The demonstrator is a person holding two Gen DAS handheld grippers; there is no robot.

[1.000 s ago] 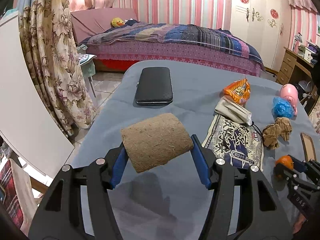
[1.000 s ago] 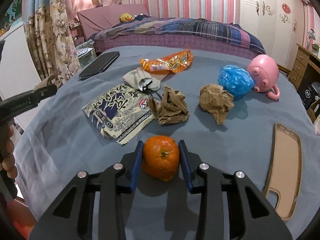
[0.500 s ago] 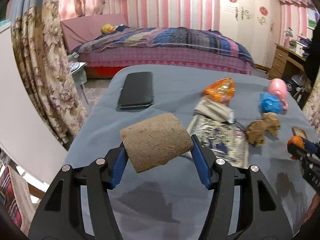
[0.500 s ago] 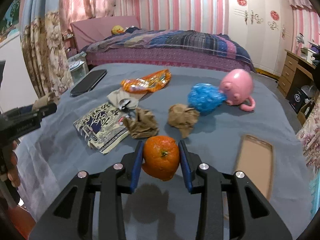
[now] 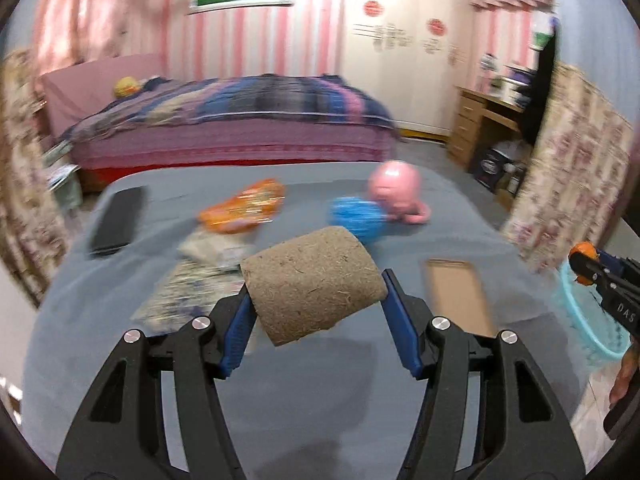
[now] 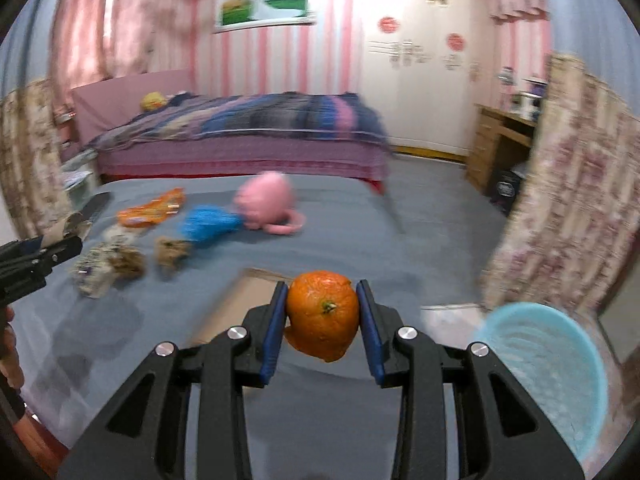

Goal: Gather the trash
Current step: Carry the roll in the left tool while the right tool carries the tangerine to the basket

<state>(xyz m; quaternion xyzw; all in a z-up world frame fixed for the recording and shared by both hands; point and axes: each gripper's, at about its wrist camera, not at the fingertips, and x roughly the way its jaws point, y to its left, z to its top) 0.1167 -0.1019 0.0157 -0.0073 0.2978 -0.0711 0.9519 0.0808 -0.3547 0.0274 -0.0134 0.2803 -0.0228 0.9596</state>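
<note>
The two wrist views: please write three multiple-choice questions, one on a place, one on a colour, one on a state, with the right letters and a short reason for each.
1. Where is the light blue basket?
A. on the far bed
B. low at the right, beside the grey table
C. on the desk

2. What colour is the pig toy?
A. green
B. pink
C. black

3. What does the right gripper hold?
A. nothing
B. the phone
C. orange peel

Key: 1 B, it sits past the table's right edge. 2 B, its body is pink. 3 C, both blue pads press the peel.
</note>
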